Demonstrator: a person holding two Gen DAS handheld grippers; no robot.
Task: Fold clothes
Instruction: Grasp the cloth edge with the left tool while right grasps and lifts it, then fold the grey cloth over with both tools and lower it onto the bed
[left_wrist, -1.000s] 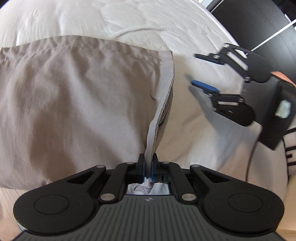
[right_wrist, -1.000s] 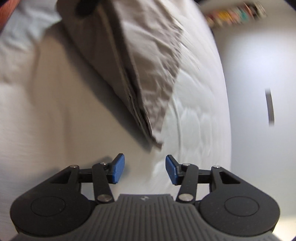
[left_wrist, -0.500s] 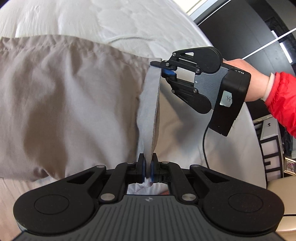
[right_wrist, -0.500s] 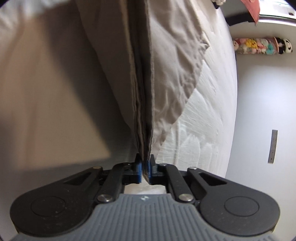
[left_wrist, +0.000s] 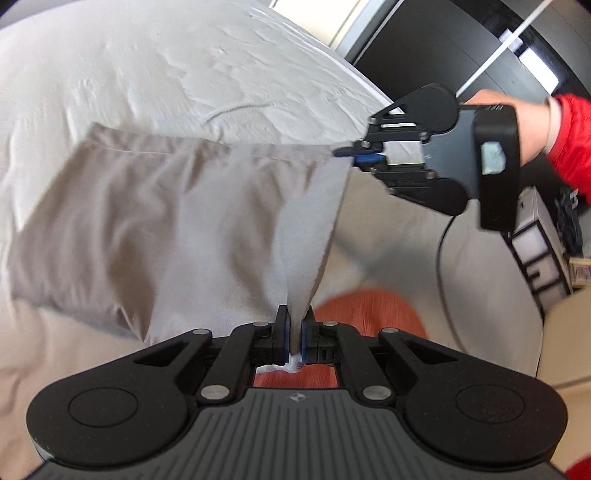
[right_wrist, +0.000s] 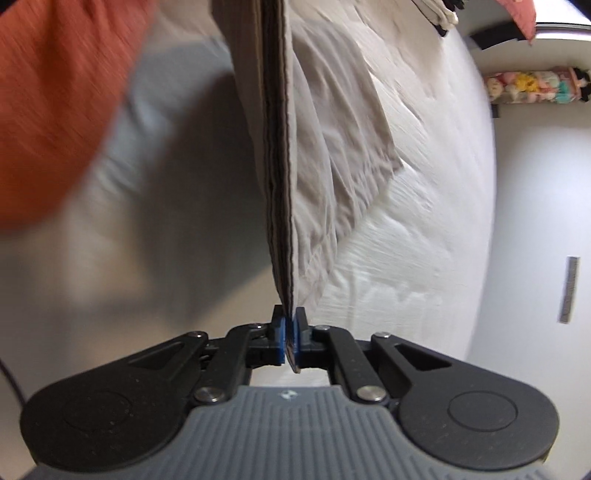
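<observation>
White quilted bedding (left_wrist: 229, 62) fills most of both views, running to a rounded far edge with a pale wall (right_wrist: 535, 206) beyond it in the right wrist view and dark panels (left_wrist: 443, 48) beyond it in the left. Open bedding lies on every side of the beige folded garment (left_wrist: 166, 229), which is lifted by one edge while its far part sags toward the bed. In the right wrist view that held edge shows as a stack of several layers (right_wrist: 279, 147) running straight away from the camera. A blurred orange cloth (left_wrist: 365, 310) lies below the raised edge, near the left gripper. The right gripper (left_wrist: 364, 153), held by a hand in a red sleeve (left_wrist: 569, 147), has its blue pads pressed together on the garment's far corner; a black cable (left_wrist: 441, 266) hangs from it. The left gripper (left_wrist: 294, 341) is pinching the near corner of the same edge, a little white fabric poking out behind its pads.
</observation>
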